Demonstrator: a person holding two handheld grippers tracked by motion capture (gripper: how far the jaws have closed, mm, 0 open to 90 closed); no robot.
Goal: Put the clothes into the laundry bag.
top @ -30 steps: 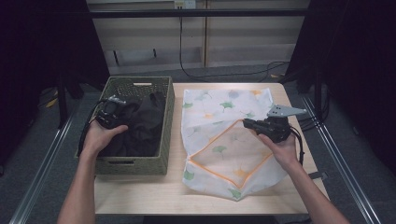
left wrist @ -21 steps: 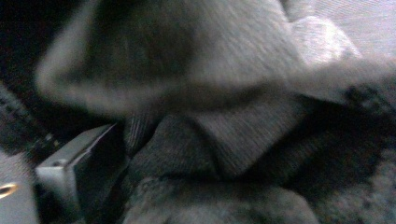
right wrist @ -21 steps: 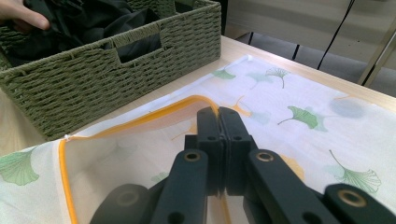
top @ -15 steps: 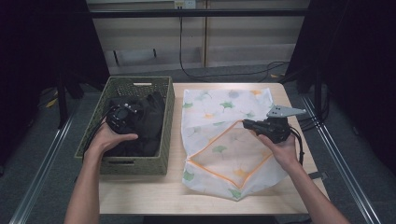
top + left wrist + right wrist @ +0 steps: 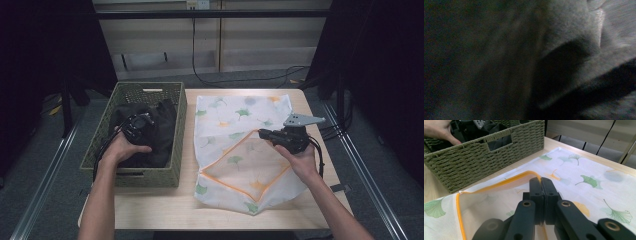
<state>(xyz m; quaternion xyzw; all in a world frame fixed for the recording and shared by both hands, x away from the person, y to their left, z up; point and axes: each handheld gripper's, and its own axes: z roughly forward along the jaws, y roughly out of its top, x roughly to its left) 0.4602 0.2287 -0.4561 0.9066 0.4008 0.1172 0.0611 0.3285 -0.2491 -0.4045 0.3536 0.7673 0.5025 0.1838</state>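
Observation:
A green woven basket point(image 5: 177, 145) on the table's left side holds a heap of dark clothes point(image 5: 161, 134). My left gripper point(image 5: 140, 124) is pushed down into that heap, its tips buried. Its jaws have just been closing; the left gripper view gives a blurred close-up of dark cloth point(image 5: 574, 50), and I cannot tell if cloth is pinched. A white mesh bag point(image 5: 235, 117) printed with leaves lies flat to the right. My right gripper point(image 5: 264, 133) point(image 5: 541, 182) is shut on the bag's orange-edged mouth point(image 5: 506, 181), lifting it slightly.
The basket point(image 5: 474, 162) stands close to the bag's left edge, with the other hand point(image 5: 437, 130) inside it. Bare wooden table point(image 5: 150, 205) shows in front of the basket. Cables lie on the floor beyond the table's far edge.
The left hand has moved right and down, from the basket's left side into the dark clothes. The right gripper and the bag have stayed put.

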